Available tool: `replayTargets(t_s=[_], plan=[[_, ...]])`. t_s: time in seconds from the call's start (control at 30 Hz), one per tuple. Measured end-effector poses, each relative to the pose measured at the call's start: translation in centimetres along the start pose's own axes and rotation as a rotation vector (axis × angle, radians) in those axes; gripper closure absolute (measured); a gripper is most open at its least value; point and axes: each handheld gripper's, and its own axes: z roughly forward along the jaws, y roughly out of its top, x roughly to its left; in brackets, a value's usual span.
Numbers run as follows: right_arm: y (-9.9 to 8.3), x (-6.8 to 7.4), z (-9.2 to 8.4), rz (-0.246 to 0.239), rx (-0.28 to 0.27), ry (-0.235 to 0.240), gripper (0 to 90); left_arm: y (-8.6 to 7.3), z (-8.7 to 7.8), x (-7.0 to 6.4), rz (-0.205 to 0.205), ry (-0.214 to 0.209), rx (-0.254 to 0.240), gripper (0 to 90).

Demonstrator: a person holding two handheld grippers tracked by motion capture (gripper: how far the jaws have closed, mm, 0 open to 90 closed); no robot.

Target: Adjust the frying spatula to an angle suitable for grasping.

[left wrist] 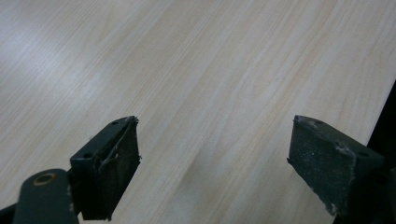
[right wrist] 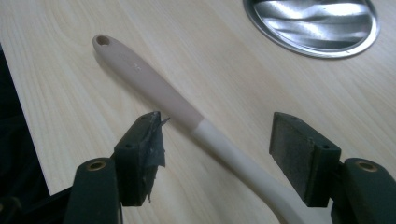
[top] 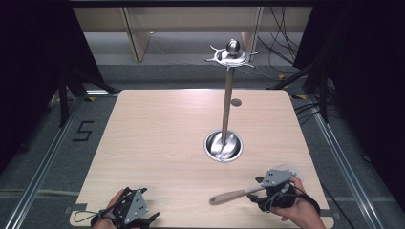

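A utensil (top: 231, 195) with a beige handle and a white neck lies on the wooden table (top: 162, 138) near the front right edge. In the right gripper view the utensil (right wrist: 187, 112) runs between the two jaws, which stand apart on either side of its white neck without touching it; my right gripper (right wrist: 215, 154) is open. In the high view the right gripper (top: 274, 188) covers the utensil's far end. My left gripper (top: 131, 210) rests at the front left edge, and its view shows the left gripper (left wrist: 212, 158) open over bare wood.
A metal stand (top: 228, 90) with a round dish base (top: 223, 145) and a hooked crown topped by a ball (top: 232, 50) rises right of the table's middle. The dish base (right wrist: 313, 21) lies just beyond the utensil. Cables and frame rails surround the table.
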Motion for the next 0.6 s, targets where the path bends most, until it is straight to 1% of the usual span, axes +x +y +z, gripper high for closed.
replayTargets(t_s=[0.03, 0.1, 0.13, 0.17, 0.2, 0.23, 0.27, 0.33, 0.37, 0.4, 0.43, 0.5, 0.53, 0.57, 0.6], plan=[[0.2, 0.0, 0.2, -0.004, 0.012, 0.005, 36.7, 0.0, 0.1, 0.0, -0.004, -0.008, -0.003, 15.6], [0.4, 0.2, 0.7, -0.020, 0.032, 0.021, 38.3, 0.0, 0.0, 0.0, 0.005, 0.001, -0.002, 15.7], [0.6, 0.2, 0.9, -0.034, 0.040, 0.034, 39.2, 0.0, 0.0, 0.0, 0.000, 0.000, -0.002, 15.6], [0.7, 0.3, 1.2, -0.040, 0.054, 0.028, 39.2, 0.0, 0.0, 0.0, -0.001, 0.001, -0.002, 15.6], [0.8, 0.3, 1.5, -0.060, 0.063, 0.029, 39.5, 0.0, 0.0, 0.0, 0.001, 0.001, -0.001, 15.6], [0.9, 0.4, 1.5, -0.047, 0.080, 0.034, 40.1, 0.0, -0.1, 0.0, 0.002, 0.001, -0.002, 15.6], [1.1, 0.5, 1.8, -0.050, 0.096, 0.020, 41.3, 0.0, -0.1, 0.0, 0.001, 0.000, -0.003, 15.6], [1.3, 0.5, 2.1, -0.056, 0.101, 0.036, 43.2, 0.0, 0.0, 0.0, 0.000, 0.000, -0.002, 15.6], [1.4, 0.5, 2.2, -0.061, 0.107, 0.032, 44.2, 0.0, 0.1, 0.0, -0.003, -0.008, -0.004, 15.6], [1.6, 0.4, 2.5, -0.096, 0.104, 0.049, 44.9, 0.0, 0.0, 0.0, -0.001, -0.002, -0.003, 15.7], [1.8, 0.3, 2.8, -0.112, 0.112, 0.058, 44.9, 0.0, -0.1, 0.0, -0.004, -0.003, -0.004, 15.7], [1.8, 0.4, 2.9, -0.103, 0.117, 0.055, 44.9, 0.0, -0.1, 0.0, -0.001, 0.002, -0.001, 15.6], [1.9, 0.3, 3.1, -0.115, 0.115, 0.057, 45.2, 0.0, -0.1, 0.0, -0.001, -0.001, -0.002, 15.5], [1.9, 0.3, 3.2, -0.119, 0.127, 0.078, 46.0, 0.0, 0.0, 0.0, -0.001, -0.002, -0.002, 15.6], [1.9, 0.3, 3.2, -0.119, 0.127, 0.078, 46.0, 0.0, 0.0, 0.0, -0.001, -0.002, -0.002, 15.6]])
